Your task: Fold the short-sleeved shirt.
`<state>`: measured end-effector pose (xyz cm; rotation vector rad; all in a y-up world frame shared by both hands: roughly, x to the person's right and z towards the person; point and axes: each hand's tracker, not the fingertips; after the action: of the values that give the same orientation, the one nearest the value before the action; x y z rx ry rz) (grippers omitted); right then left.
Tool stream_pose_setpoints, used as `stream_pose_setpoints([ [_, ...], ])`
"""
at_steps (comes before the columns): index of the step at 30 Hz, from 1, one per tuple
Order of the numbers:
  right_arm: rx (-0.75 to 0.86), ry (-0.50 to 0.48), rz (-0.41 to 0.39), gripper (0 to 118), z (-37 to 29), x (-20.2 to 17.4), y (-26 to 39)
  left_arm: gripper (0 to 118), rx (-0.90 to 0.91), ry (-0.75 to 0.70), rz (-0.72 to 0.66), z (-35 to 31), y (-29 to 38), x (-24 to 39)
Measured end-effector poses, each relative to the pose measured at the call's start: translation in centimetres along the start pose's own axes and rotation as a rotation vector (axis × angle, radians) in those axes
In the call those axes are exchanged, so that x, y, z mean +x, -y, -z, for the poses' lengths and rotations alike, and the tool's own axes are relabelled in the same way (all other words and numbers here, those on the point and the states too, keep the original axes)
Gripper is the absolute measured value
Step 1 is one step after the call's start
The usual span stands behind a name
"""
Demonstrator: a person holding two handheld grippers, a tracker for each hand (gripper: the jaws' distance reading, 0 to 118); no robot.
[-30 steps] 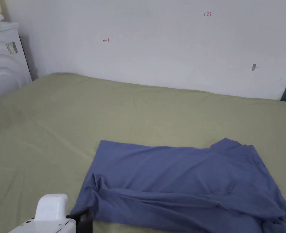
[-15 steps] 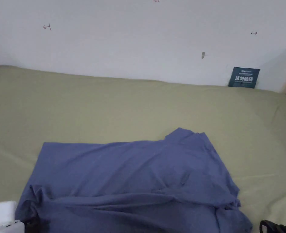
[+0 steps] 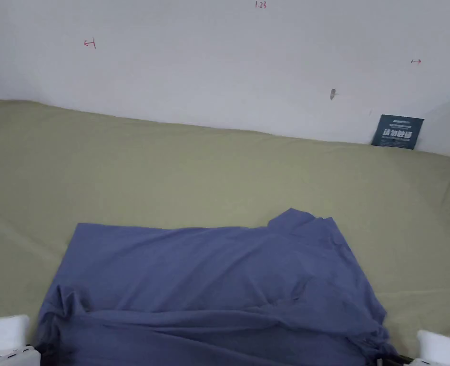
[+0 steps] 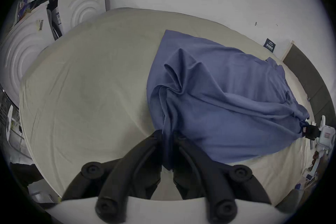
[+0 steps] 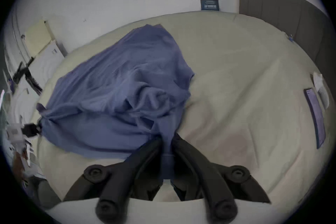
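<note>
A blue short-sleeved shirt [image 3: 209,281] lies rumpled on a green-sheeted bed [image 3: 171,171], its near edge lifted. My left gripper [image 4: 167,134] is shut on a bunched near-left corner of the shirt [image 4: 218,93]; its white body [image 3: 5,340] shows at the head view's bottom left. My right gripper [image 5: 168,137] is shut on the shirt's [image 5: 118,86] near-right corner, its white body [image 3: 436,350] at the bottom right. Each gripper view also shows the other gripper far off, the right one [image 4: 309,132] and the left one [image 5: 31,129], holding the opposite corner.
A white wall [image 3: 219,62] runs behind the bed, with a small dark card [image 3: 397,131] leaning on it at the back right. White cabinets [image 4: 54,15] stand left of the bed. A dark headboard [image 5: 291,15] is on the right. Bare sheet stretches beyond the shirt.
The head camera swung right, so the cabinet left the picture and the card came in. The right gripper's white body has come into the bottom right corner, at the shirt's near-right corner.
</note>
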<state>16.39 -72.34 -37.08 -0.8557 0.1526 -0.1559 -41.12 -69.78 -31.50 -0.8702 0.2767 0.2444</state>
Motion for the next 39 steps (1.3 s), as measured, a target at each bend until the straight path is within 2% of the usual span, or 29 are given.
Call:
stream_pose_setpoints([
  [1, 0.021, -0.057, 0.059, 4, -0.6, 0.3, 0.1, 12, -0.007, 0.014, -0.018, 0.0, -0.2, -0.4],
  [2, 0.028, -0.04, 0.059, 4, -1.0, 0.4, 0.2, 12, -0.013, 0.032, -0.046, 0.0, -0.3, -0.9],
  [4, 0.049, 0.022, 0.007, 4, -2.4, -0.2, 0.1, 12, -0.01, 0.047, -0.109, -0.3, -0.7, -1.3],
  [5, 0.084, -0.015, -0.018, 4, -3.3, -0.5, 0.1, 12, -0.009, 0.052, -0.103, -0.6, -0.9, -1.4],
  [8, 0.127, -0.008, -0.059, 4, -5.9, -1.6, -0.3, 12, 0.03, 0.068, -0.066, -2.7, -1.1, -0.9],
  [11, 0.173, -0.042, -0.077, 4, -8.0, -2.5, -0.4, 11, 0.075, 0.088, -0.033, -5.2, -1.5, -0.6],
  [14, 0.168, -0.027, -0.12, 4, -9.9, -3.6, -0.2, 11, 0.083, 0.106, -0.015, -7.1, -1.6, -0.6],
  [17, 0.147, -0.018, -0.083, 4, -11.3, -3.4, 0.7, 11, 0.088, 0.097, 0.006, -8.7, -0.9, -0.9],
  [21, 0.113, 0.005, -0.014, 4, -13.7, -2.3, 2.8, 11, 0.025, 0.131, -0.076, -9.8, 0.7, -3.7],
  [25, 0.027, 0.012, 0.08, 4, -15.1, -0.9, 5.3, 11, -0.079, 0.111, -0.069, -9.9, 3.4, -5.3],
  [29, -0.086, 0.03, 0.119, 4, -15.2, 0.4, 7.8, 11, -0.176, 0.08, -0.107, -9.3, 5.9, -6.9],
  [33, -0.177, 0.055, 0.202, 5, -14.3, 1.5, 9.9, 13, -0.24, 0.088, -0.128, -8.5, 8.3, -8.0],
  [34, -0.176, 0.05, 0.245, 8, -14.3, 1.9, 10.2, 19, -0.239, 0.099, -0.139, -8.5, 8.7, -8.2],
  [35, -0.175, 0.032, 0.271, 25, -14.4, 2.1, 10.4, 44, -0.224, 0.112, -0.157, -8.9, 9.1, -8.3],
  [36, -0.158, 0.039, 0.268, 49, -14.8, 2.0, 10.4, 70, -0.201, 0.111, -0.164, -9.6, 9.2, -8.3],
  [39, -0.055, 0.117, 0.228, 68, -17.7, 1.9, 9.5, 84, -0.072, 0.076, -0.144, -13.1, 8.5, -8.4],
])
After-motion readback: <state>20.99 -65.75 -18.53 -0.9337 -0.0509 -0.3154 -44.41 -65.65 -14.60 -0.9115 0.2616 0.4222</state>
